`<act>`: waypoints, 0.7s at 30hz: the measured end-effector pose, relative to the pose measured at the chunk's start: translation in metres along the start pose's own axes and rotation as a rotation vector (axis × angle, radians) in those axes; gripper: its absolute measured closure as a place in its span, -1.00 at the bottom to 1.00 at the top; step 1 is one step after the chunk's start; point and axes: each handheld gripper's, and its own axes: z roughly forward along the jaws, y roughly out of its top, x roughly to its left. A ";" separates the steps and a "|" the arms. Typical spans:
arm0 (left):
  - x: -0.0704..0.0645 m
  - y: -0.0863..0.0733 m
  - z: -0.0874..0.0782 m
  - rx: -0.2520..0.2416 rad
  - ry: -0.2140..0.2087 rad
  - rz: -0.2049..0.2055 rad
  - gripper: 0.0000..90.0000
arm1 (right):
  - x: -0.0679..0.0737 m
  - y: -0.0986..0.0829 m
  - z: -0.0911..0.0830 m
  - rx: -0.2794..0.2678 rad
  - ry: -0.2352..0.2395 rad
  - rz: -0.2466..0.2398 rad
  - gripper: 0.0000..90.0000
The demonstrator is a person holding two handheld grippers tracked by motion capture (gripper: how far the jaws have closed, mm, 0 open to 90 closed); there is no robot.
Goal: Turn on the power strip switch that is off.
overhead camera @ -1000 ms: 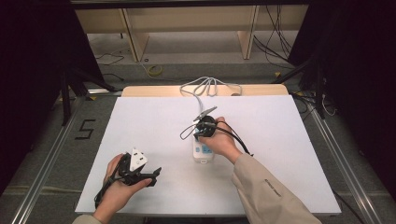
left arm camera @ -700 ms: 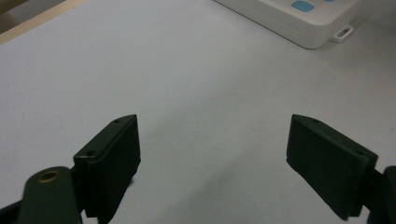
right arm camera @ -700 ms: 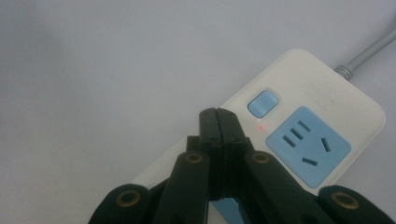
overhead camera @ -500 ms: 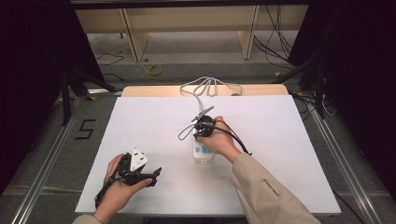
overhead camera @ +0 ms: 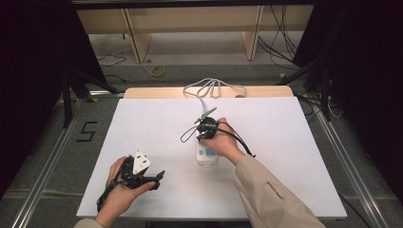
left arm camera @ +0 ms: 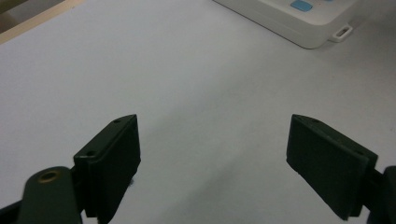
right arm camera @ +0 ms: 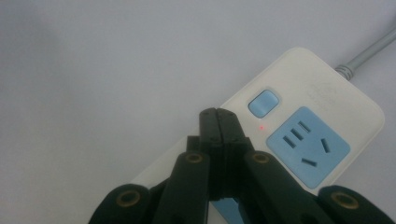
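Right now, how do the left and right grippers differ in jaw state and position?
The left gripper has its jaws wide apart over bare table, off the power strip; the right gripper has its jaws pressed together, empty, above the strip beside its blue switch. Both are black and hand-held.

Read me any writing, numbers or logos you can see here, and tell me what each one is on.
"5": black numeral on the floor, left of the table.
Faint embossed logo on the power strip, near its cord end: too faint to read.
No other text is legible.
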 end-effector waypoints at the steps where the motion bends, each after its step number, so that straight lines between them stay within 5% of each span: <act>1: 0.000 0.000 0.000 0.000 0.001 0.001 -0.62 | -0.001 0.000 0.000 0.003 0.001 -0.003 1.00; 21: -0.001 0.000 0.001 0.000 -0.003 0.001 -0.62 | 0.000 0.003 0.000 0.020 0.003 0.004 1.00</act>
